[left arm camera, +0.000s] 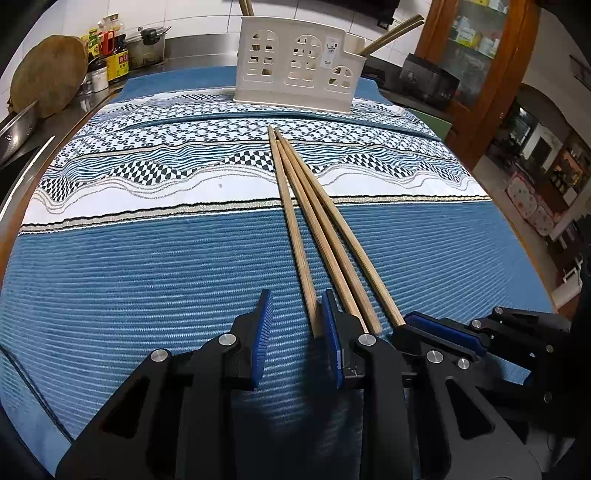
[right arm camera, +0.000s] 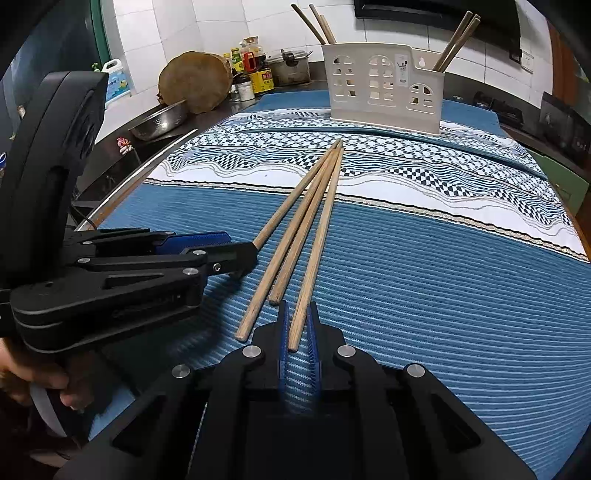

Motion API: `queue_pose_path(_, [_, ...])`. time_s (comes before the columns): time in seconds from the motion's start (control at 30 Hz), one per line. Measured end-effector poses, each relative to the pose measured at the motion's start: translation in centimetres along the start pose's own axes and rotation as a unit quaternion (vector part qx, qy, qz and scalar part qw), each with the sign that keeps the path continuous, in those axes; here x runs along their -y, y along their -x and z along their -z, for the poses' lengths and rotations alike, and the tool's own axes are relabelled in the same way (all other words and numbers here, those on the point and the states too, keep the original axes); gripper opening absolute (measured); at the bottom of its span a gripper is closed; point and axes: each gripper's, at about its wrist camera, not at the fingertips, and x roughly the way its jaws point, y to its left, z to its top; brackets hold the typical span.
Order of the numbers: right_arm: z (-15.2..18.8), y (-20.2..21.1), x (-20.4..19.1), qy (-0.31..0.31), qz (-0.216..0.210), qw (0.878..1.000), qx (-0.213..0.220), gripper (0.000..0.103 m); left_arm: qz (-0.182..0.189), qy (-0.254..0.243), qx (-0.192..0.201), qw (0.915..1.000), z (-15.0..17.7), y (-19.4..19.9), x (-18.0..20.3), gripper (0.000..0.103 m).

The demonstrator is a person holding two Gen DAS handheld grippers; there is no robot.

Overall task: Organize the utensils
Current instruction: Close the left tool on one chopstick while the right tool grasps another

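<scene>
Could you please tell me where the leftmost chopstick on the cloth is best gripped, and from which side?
Grip the leftmost chopstick at its thick near end, coming down from the near side, jaws across the shaft. It lies flat on the cloth, and only there is it clear of the other chopsticks; the far tips bunch together.

No legible text anywhere. Small white sticker [right arm camera: 401,67] on front of cream holder [right arm camera: 384,99]: dark pictogram, print too small to read. Yellow label [right arm camera: 264,81] on sauce bottle [left arm camera: 117,51] at counter back: dark characters, blurred, unreadable. Jug [right arm camera: 117,79] far left with blue-white label, print too small. Boxes [left arm camera: 466,34] in glass cabinet: coloured packaging, lettering indistinct. Faint embossed marking on black body of left gripper [right arm camera: 242,254], seen from right wrist, not decipherable
</scene>
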Motion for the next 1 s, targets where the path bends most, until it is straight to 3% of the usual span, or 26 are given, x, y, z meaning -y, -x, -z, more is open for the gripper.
queue_pose_path(0.2, [-0.1, -0.2, -0.1, 0.004, 0.009, 1.0, -0.002, 0.01, -0.014, -0.009, 0.003, 0.9999, -0.5, -0.5, 0.4, 0.027])
queue_pose_path(0.4, [-0.3, 0.1, 0.5, 0.0, 0.012, 1.0, 0.0, 0.009, -0.041, -0.02, 0.003, 0.999, -1.1, -1.0, 0.8, 0.016])
queue_pose_path(0.77, [-0.5, -0.3, 1.4, -0.009, 0.013, 1.0, -0.011, 0.009, -0.041, -0.015, 0.0, 0.999, -1.2, -1.2, 0.7, 0.018])
queue_pose_path(1.0, [-0.7, 1.0, 1.7, -0.002, 0.018, 1.0, 0.005, 0.008, -0.021, 0.003, -0.001, 0.9998, -1.6, -0.7, -0.1, 0.006])
